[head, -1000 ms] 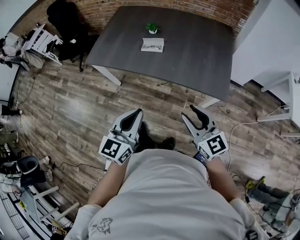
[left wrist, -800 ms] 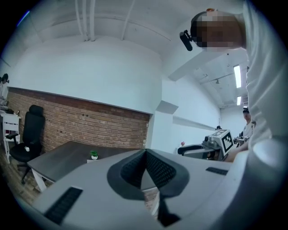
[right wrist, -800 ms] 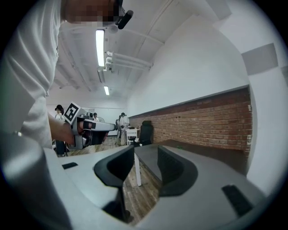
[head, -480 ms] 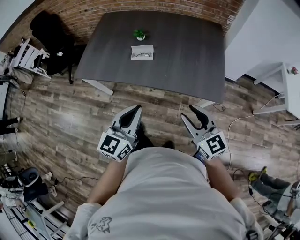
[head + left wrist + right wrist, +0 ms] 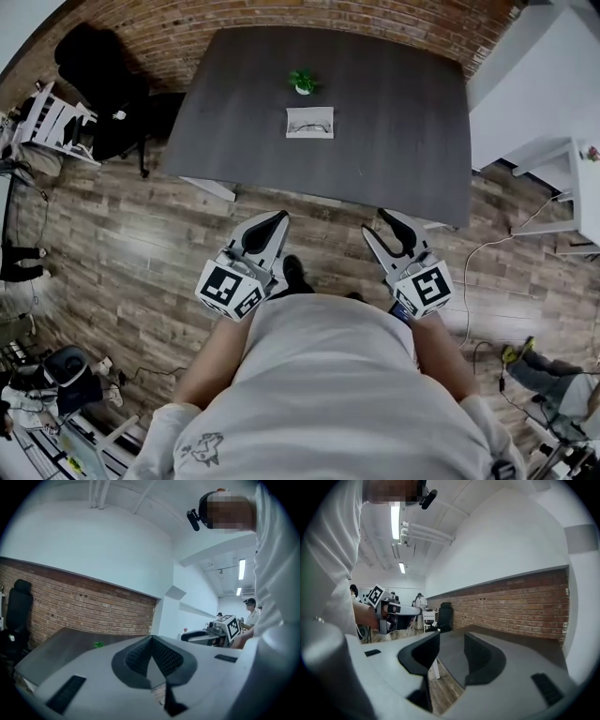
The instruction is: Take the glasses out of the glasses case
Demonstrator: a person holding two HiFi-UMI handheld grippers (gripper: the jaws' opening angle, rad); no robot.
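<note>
A white glasses case [image 5: 309, 123] lies open on the dark grey table [image 5: 394, 112], with a pair of glasses in it. Both grippers hang over the wooden floor in front of my body, short of the table's near edge and far from the case. My left gripper [image 5: 273, 222] is shut with nothing in it; in the left gripper view its pads meet at the tip [image 5: 151, 639]. My right gripper [image 5: 384, 223] stands open and empty, with a clear gap between its pads [image 5: 451, 641]. The case does not show in either gripper view.
A small green plant [image 5: 303, 82] stands on the table just behind the case. A black office chair [image 5: 98, 70] and a white rack [image 5: 47, 117] are at the left. A white desk [image 5: 577, 187] is at the right. Cables [image 5: 473, 272] trail on the floor.
The table and the case sit lower and nearer in the head view than a second ago. Both grippers keep the same pose in front of my body.
</note>
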